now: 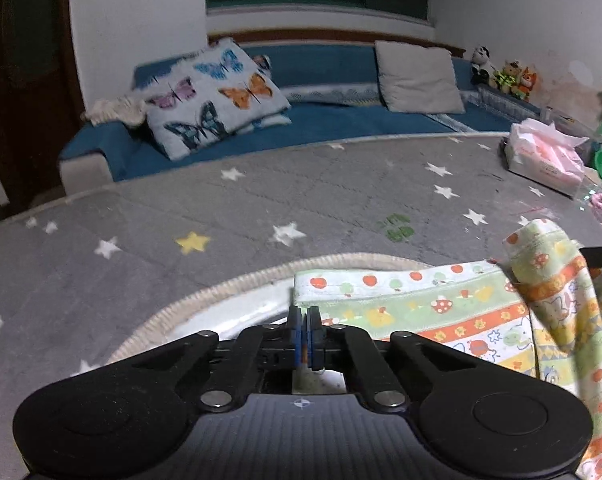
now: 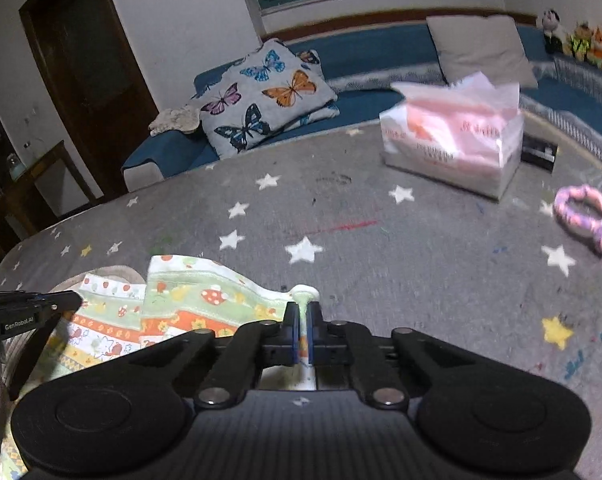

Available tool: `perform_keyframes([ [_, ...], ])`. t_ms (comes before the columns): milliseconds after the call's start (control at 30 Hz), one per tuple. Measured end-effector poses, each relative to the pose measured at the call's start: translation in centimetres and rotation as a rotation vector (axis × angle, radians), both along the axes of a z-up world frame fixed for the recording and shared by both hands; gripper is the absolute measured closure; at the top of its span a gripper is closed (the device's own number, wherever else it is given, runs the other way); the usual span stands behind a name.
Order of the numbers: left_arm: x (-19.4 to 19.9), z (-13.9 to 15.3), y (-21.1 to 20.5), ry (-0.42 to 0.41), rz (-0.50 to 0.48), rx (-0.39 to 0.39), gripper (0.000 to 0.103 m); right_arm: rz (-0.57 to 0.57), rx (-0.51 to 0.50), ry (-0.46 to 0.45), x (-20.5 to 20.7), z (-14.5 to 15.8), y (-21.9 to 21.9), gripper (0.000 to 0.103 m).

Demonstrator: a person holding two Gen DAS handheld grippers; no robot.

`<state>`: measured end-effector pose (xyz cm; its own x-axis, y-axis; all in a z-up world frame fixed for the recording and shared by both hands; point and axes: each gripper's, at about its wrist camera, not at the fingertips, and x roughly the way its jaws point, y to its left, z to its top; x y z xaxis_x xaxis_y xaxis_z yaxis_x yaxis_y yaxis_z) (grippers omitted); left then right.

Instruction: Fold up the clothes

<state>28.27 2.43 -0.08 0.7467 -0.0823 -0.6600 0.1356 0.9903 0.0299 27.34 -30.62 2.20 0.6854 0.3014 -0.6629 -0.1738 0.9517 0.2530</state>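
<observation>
Pinching patterned garment (image 1: 441, 312) edges: left gripper (image 1: 304, 334), right gripper (image 2: 303, 330).

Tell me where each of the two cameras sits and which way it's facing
Left wrist: sits behind the left tongs, looking along them over the grey star mat toward the blue sofa; they pinch the printed cloth, and the right tongs' tip shows at right.
Right wrist: sits behind the right tongs, facing the tissue box; the left tongs appear at left.
Shared: cloth, mat, sofa, butterfly pillow, tissue box.
</observation>
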Motion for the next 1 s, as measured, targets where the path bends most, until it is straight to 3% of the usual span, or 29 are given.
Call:
perform_keyframes([
  [200,-0.9,0.9,3.2,-0.049,0.086,0.032,0.101,-0.037,-0.058,-0.050,1.0,1.1,0.6,0.101],
  [367,-0.1,0.2,4.4,-0.027,0.123,0.057,0.101,-0.019,-0.123,-0.024,3.5,-0.7,3.2,0.098],
  [567,0.8,0.1,4.6,-0.013,0.115,0.043,0.095,-0.008,-0.158,-0.061,3.4,0.4,4.3,0.091],
  [667,1.4,-0.1,4.4,-0.012,0.107,0.060,0.089,0.044,-0.153,-0.071,2.5,0.9,4.9,0.076],
  [800,2.2,-0.1,3.8,-0.021,0.097,0.094,0.074,0.164,-0.164,-0.074,1.8,0.9,7.3,0.076],
  [933,2.7,-0.1,3.4,-0.035,0.098,0.123,0.070,0.269,-0.179,-0.061,1.7,0.1,10.3,0.076],
  [967,2.6,0.0,3.6,-0.033,0.103,0.111,0.069,0.295,-0.194,-0.057,1.8,-0.2,11.1,0.075],
  [1000,2.4,0.2,3.8,-0.033,0.107,0.095,0.067,0.321,-0.214,-0.062,1.6,-0.5,12.2,0.065],
])
